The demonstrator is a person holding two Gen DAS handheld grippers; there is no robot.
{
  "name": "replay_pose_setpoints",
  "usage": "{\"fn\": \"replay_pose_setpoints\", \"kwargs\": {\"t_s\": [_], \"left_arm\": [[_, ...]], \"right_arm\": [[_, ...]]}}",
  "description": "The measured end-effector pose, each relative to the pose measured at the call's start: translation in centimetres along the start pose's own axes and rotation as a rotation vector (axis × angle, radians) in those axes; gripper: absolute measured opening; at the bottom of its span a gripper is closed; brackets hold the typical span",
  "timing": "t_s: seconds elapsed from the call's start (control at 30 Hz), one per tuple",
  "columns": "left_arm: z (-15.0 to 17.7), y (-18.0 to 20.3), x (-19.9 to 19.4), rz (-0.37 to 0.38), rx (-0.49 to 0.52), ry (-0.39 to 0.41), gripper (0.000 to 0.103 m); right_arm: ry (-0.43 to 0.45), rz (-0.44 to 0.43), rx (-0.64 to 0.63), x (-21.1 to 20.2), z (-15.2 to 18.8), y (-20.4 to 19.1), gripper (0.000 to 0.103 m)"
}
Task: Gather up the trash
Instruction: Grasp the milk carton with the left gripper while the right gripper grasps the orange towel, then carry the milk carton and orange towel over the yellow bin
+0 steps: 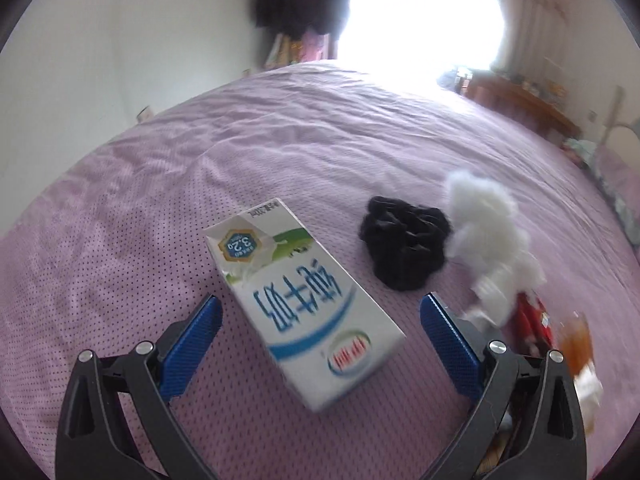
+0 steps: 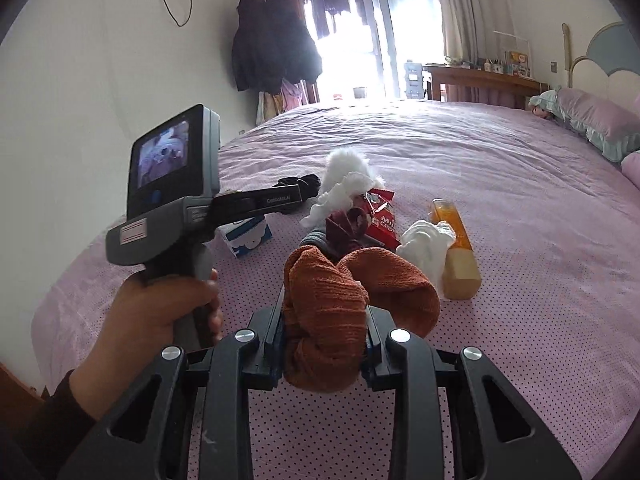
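Your bed cover point(image 1: 120, 280) is lilac with small dark dots. The carton point(image 1: 304, 304) is white with blue letters, a blue curved band, a green patch and a red-striped oval mark. Beside it you see a black scrunchie point(image 1: 404, 248) and white fluff point(image 1: 484, 220). The left gripper point(image 1: 320, 320) has blue pads point(image 1: 192, 344) on black arms. Your right gripper point(image 2: 325, 340) is black, and the cloth point(image 2: 332, 312) in it is rust orange. The wrapper point(image 2: 380, 216) is red with white letters, the bottle point(image 2: 456, 244) amber yellow.

Both wrist views low over the bed point(image 1: 280, 128), facing the window; shared clutter.
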State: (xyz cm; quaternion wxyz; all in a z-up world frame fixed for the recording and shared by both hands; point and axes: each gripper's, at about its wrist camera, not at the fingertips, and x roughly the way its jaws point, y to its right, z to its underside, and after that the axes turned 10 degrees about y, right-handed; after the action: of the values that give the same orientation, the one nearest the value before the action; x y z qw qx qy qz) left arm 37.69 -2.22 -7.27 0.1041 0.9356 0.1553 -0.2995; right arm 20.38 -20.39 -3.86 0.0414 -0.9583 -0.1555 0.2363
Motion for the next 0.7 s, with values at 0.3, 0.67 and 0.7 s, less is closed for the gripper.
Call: {"fn": "replay_pose_setpoints", "kwargs": {"t_s": [0.3,0.67,0.7], "left_arm": [[0.4,-2.4,0.9,-0.012,-0.07,-0.032,0.056],[3.6,-5.9,-7.4,0.278,0.014,0.012,0.054],[3.9,-6.0,-8.3,0.302,0.021,0.016,0.054]], "right_arm": [[-0.019,0.013,0.006,-0.9,0.8,0.6,0.029],[-0.023,0.045,0.037,-4.3,2.4,1.1,0.029],[-0.022,0.052,0.04,-4.7,2.5,1.1,0.029]]}}
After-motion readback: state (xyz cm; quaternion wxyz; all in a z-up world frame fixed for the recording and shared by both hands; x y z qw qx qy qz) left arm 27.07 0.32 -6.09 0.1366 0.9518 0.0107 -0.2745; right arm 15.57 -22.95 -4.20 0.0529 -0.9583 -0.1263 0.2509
